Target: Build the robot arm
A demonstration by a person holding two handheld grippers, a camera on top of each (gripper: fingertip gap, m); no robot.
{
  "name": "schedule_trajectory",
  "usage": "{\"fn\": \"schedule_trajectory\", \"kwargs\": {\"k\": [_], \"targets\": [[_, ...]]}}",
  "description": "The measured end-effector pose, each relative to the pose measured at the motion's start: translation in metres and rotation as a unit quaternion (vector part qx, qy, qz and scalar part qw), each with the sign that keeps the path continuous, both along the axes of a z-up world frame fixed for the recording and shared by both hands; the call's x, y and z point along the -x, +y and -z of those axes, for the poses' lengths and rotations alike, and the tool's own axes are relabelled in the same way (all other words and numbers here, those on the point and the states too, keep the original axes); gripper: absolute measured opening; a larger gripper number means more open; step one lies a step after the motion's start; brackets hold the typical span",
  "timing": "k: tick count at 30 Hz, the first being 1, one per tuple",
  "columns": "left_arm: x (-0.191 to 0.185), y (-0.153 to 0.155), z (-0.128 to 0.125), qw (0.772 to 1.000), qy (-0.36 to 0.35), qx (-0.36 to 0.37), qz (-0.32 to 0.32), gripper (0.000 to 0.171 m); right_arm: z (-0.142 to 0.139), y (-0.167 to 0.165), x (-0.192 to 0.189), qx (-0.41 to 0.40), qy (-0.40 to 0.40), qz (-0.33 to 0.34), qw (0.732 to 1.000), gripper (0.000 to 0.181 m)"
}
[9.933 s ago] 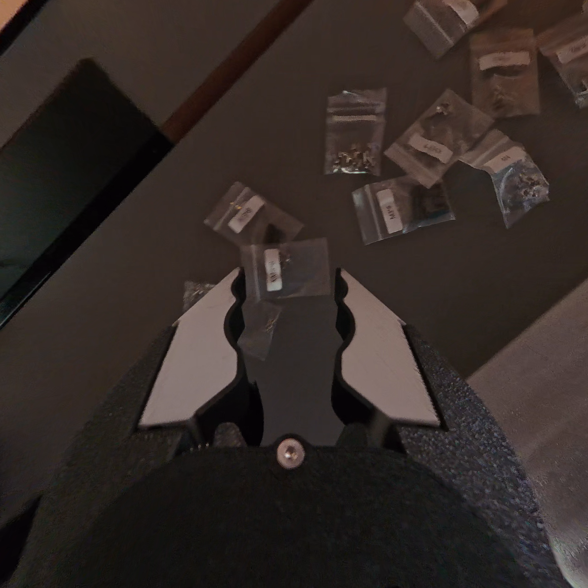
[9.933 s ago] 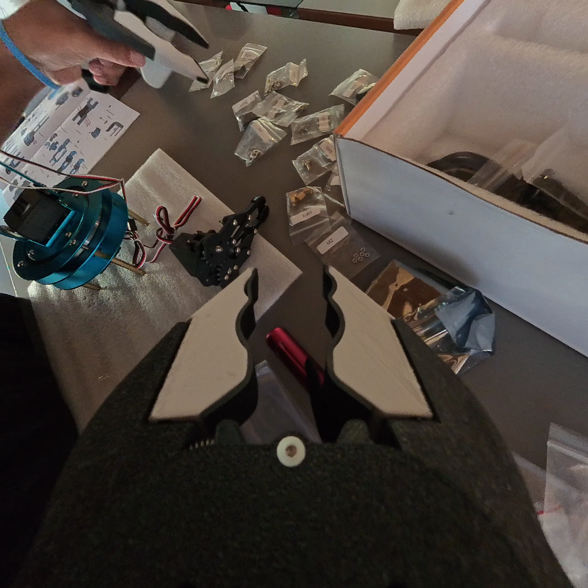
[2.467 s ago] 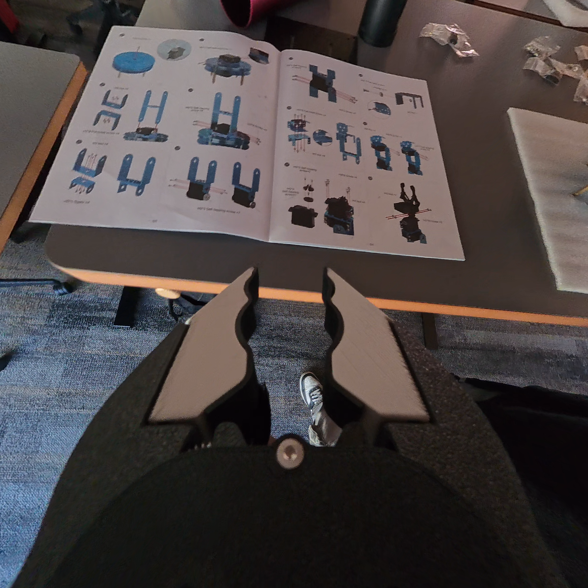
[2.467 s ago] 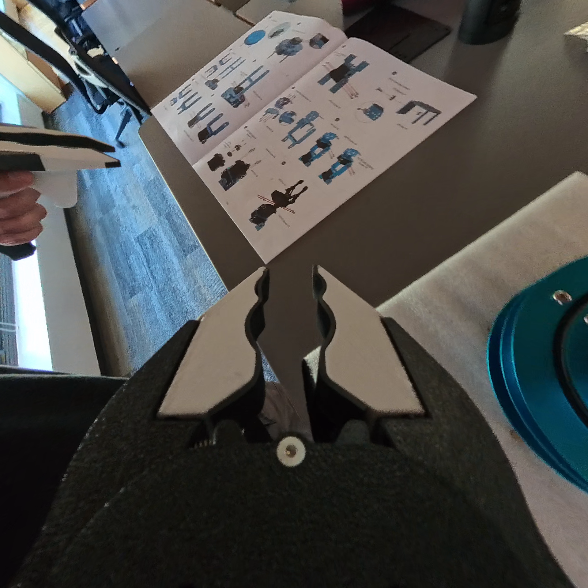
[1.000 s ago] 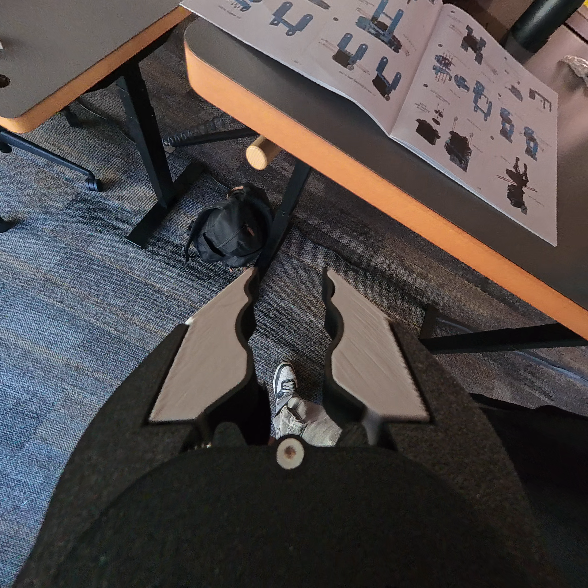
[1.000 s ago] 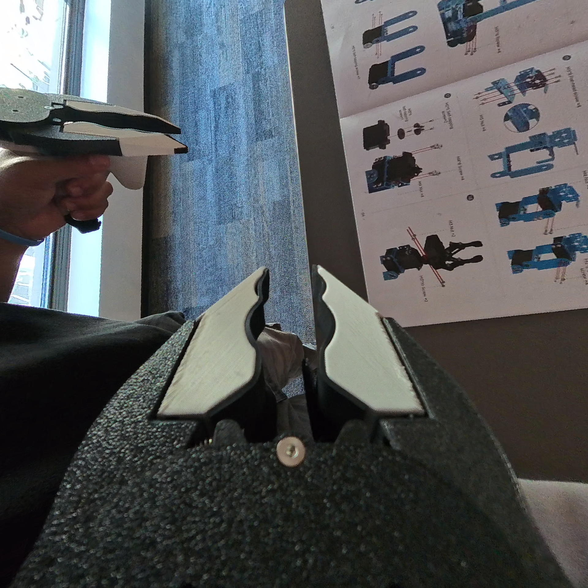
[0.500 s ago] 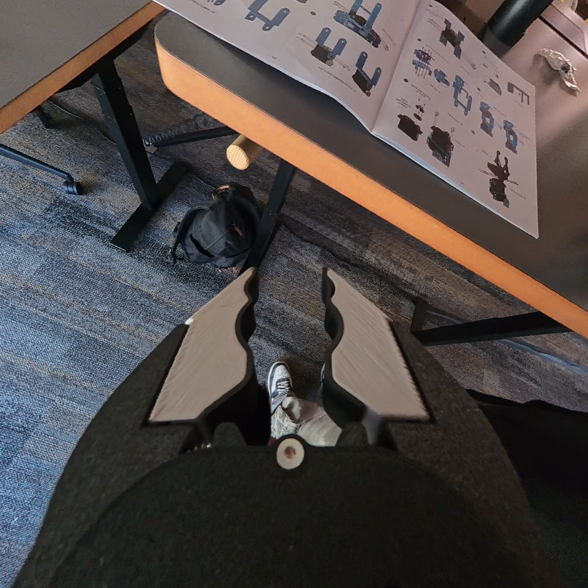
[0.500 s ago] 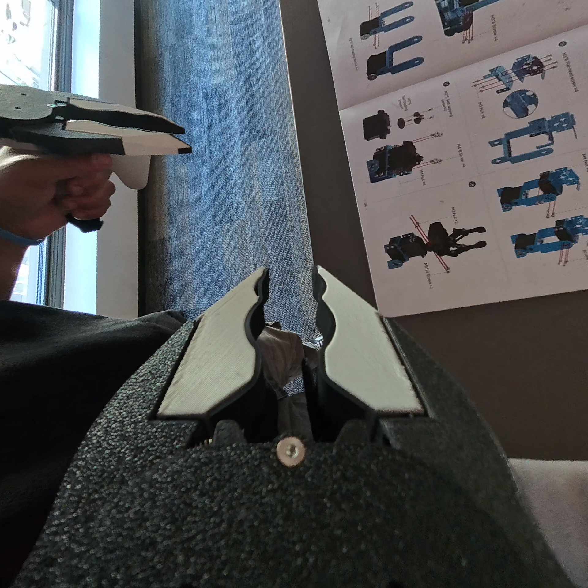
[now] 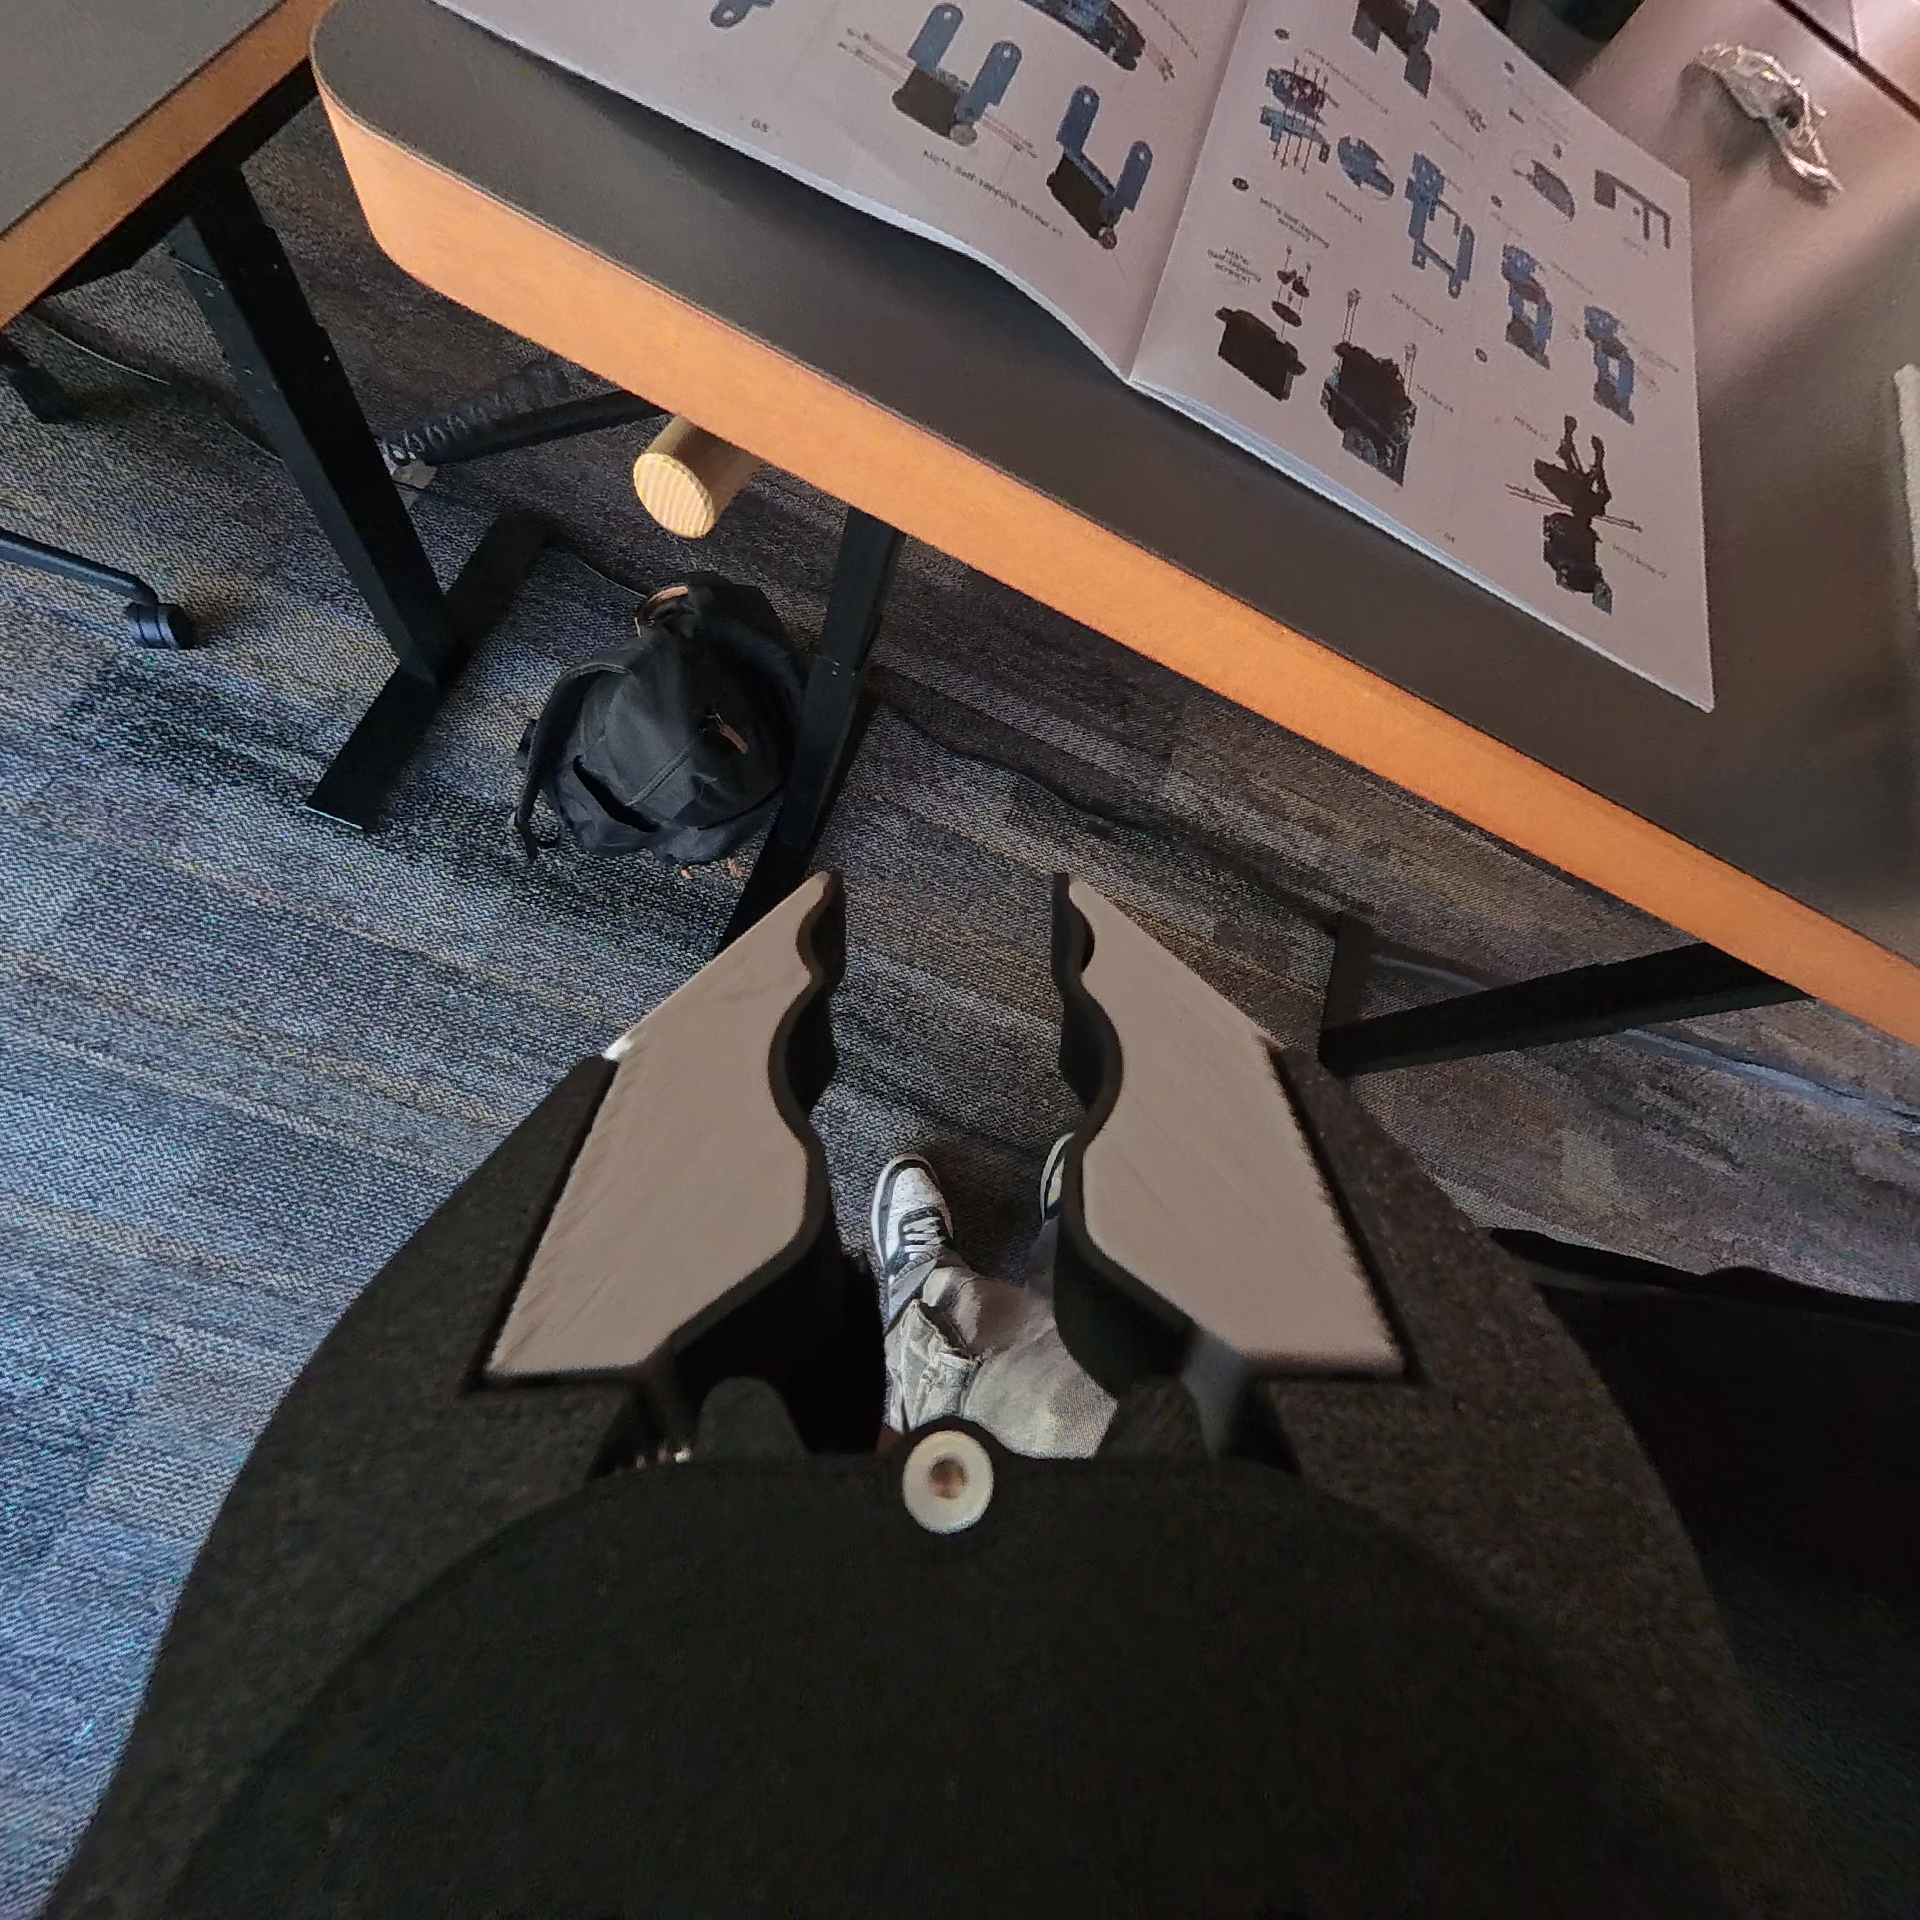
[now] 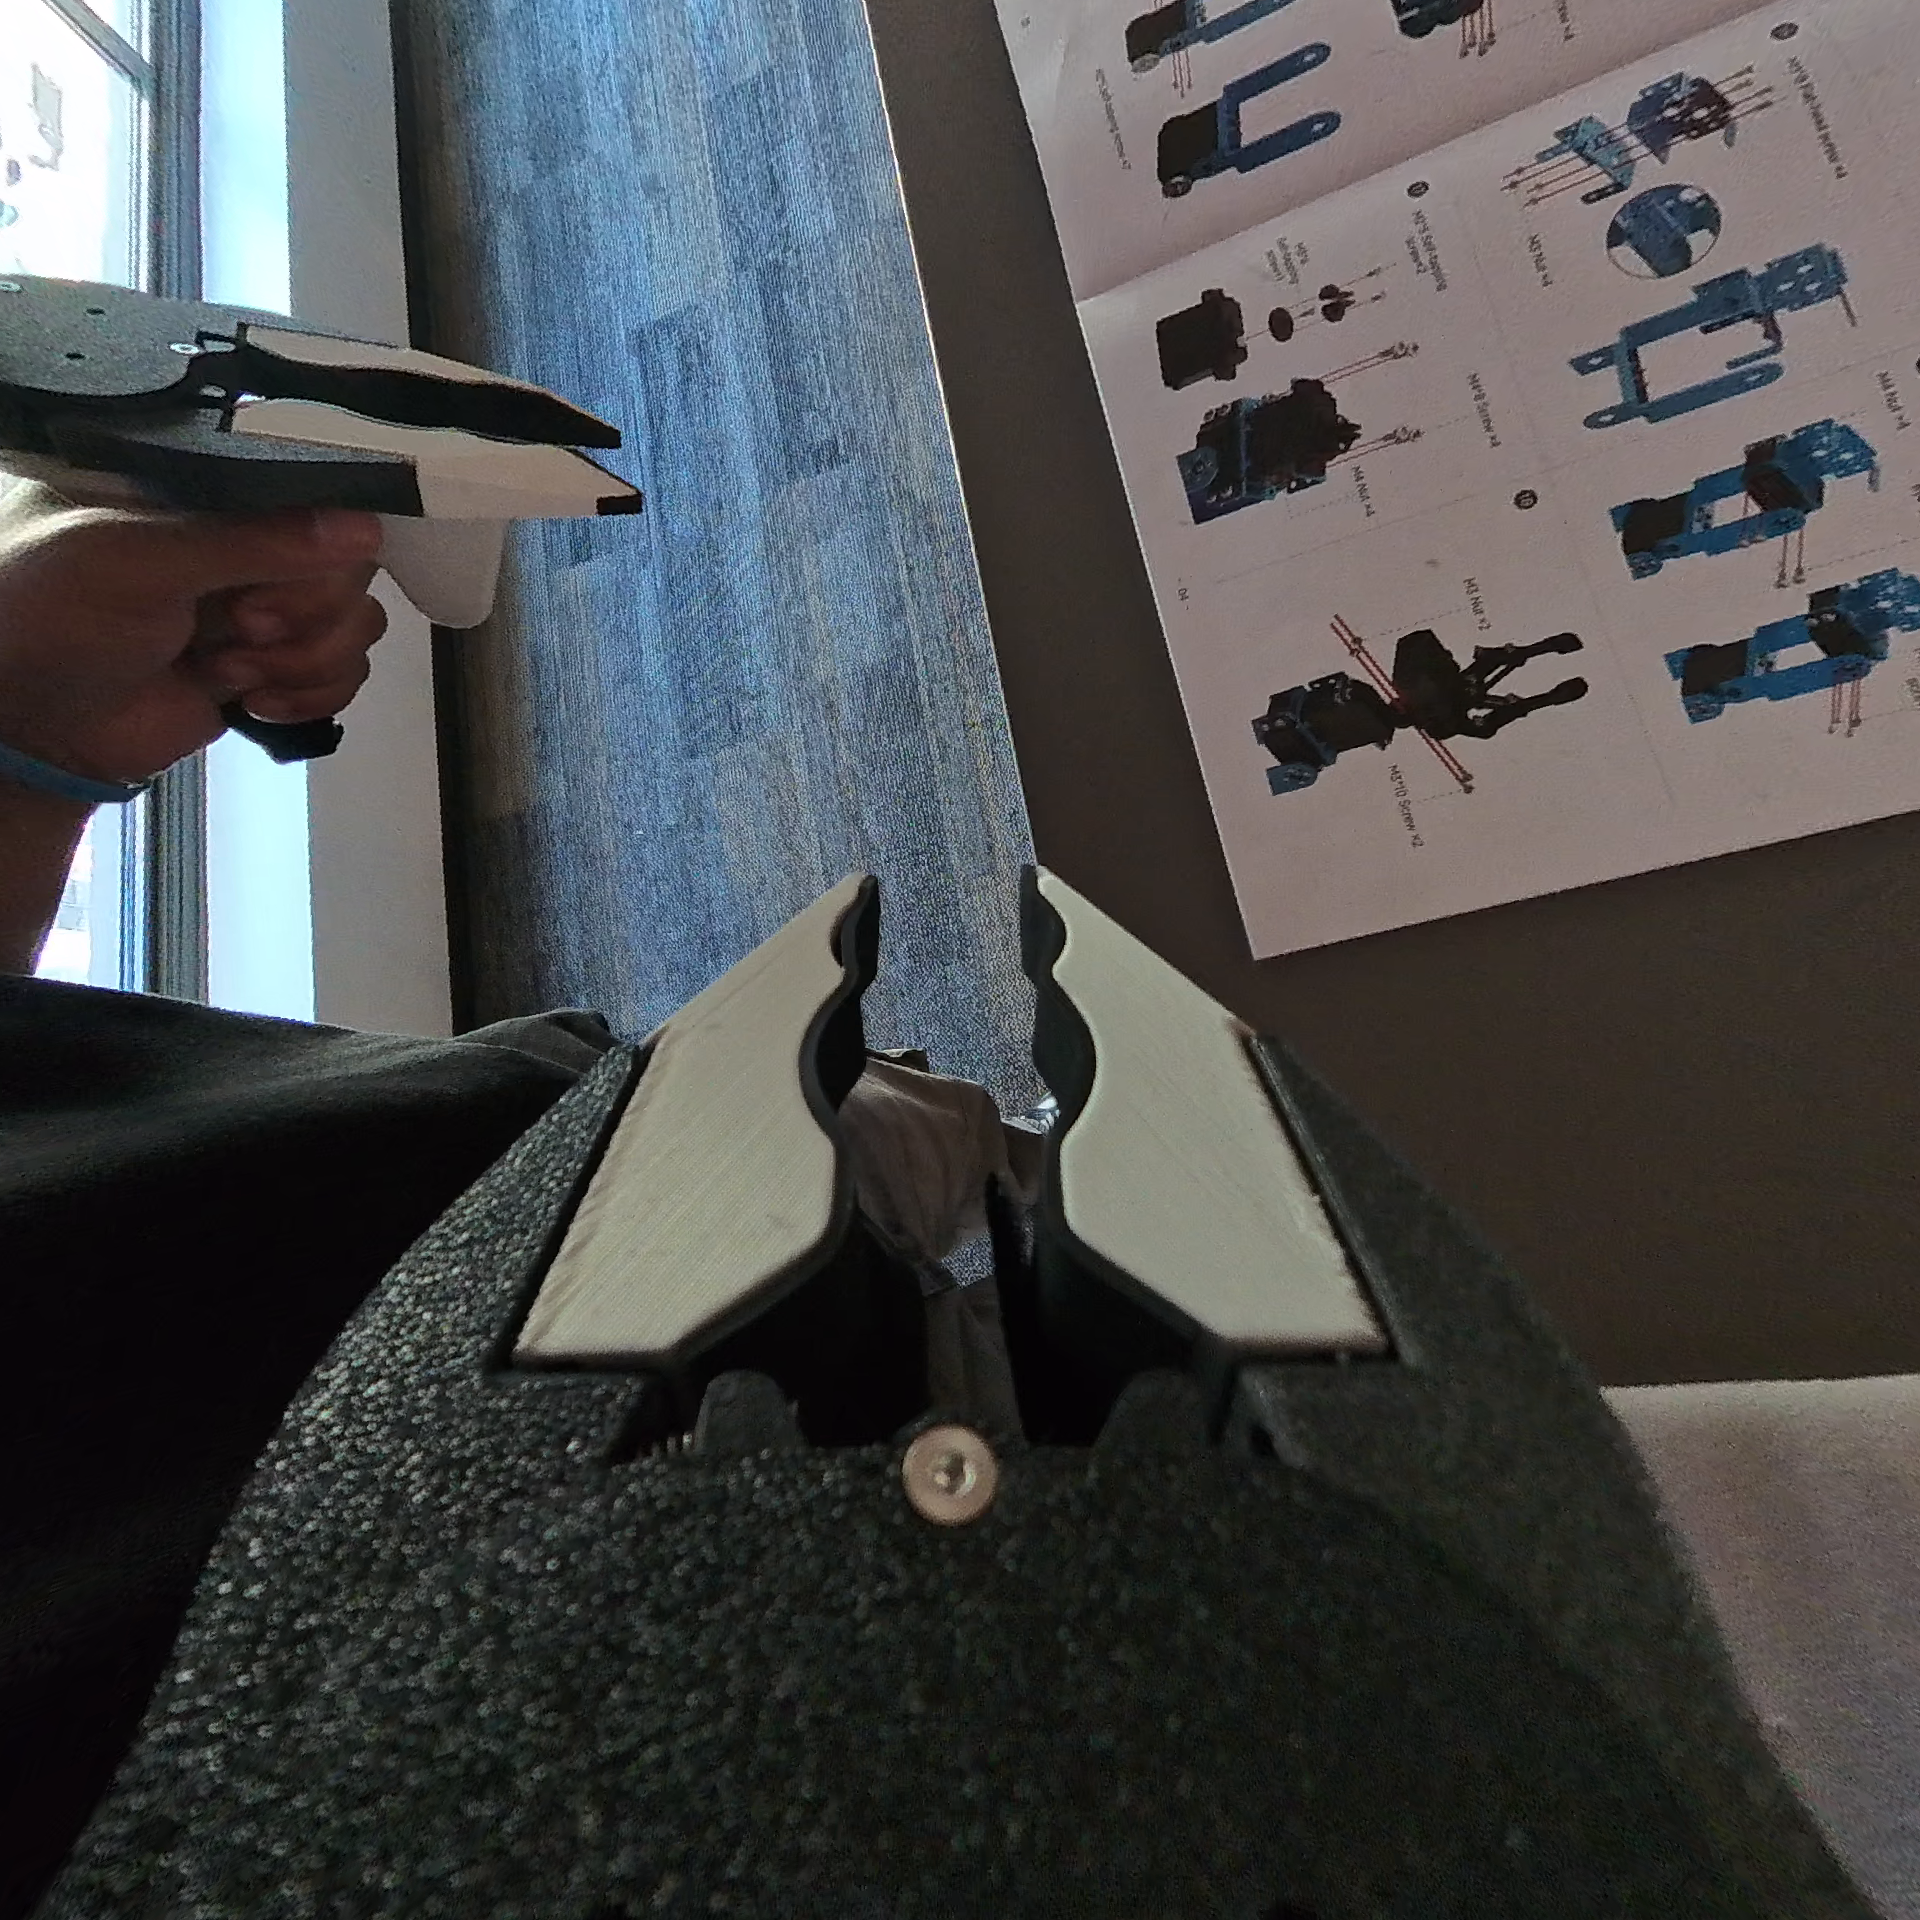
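Note:
My left gripper [image 9: 940, 904] is open and empty, held off the table's front edge and pointing down over the carpet. It also shows in the right wrist view [image 10: 613, 468], held in a hand at the left. My right gripper [image 10: 948, 899] is open by a narrow gap and empty, near the person's lap, beside the dark table [image 10: 1507, 1091]. An open assembly booklet [image 9: 1351, 239] with blue and black part drawings lies on the table near its front edge; it also shows in the right wrist view [image 10: 1558, 468].
The dark table has an orange edge band [image 9: 935, 436]. A black backpack [image 9: 665, 738] lies on the carpet by a table leg [image 9: 821, 727]. The person's shoe [image 9: 909, 1210] is below. A small plastic bag [image 9: 1766, 114] lies at the far right. White foam [image 10: 1787, 1558]. The left gripper's tips are roughly 25 centimetres from the right gripper's.
Over ten seconds both grippers left the parts bags and box and came back off the table's front edge. In the last half second the left view shifted slightly; the right barely moved.

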State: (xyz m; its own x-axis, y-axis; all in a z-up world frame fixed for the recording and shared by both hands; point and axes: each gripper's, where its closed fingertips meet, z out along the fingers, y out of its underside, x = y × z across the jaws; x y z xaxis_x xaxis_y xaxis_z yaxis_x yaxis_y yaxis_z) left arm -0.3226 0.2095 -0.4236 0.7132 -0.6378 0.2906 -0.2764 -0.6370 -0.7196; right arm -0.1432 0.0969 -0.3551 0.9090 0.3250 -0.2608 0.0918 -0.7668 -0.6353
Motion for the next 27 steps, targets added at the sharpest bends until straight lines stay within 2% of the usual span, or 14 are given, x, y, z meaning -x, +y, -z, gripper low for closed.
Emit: {"fn": "schedule_trajectory", "kwargs": {"k": [16, 22, 27], "targets": [[-0.012, -0.024, -0.005, 1.000, 0.007, -0.003, 0.013, 0.039, 0.000, -0.023, -0.008, -0.006, 0.010, 0.010, 1.000, 0.027], [-0.020, -0.035, -0.009, 1.000, 0.017, -0.011, 0.019, 0.039, 0.003, -0.045, -0.014, -0.008, 0.011, 0.009, 1.000, 0.027], [-0.038, -0.054, -0.020, 0.999, 0.018, -0.022, 0.029, 0.039, -0.001, -0.067, -0.032, -0.023, 0.019, 0.026, 0.999, 0.027]]}}
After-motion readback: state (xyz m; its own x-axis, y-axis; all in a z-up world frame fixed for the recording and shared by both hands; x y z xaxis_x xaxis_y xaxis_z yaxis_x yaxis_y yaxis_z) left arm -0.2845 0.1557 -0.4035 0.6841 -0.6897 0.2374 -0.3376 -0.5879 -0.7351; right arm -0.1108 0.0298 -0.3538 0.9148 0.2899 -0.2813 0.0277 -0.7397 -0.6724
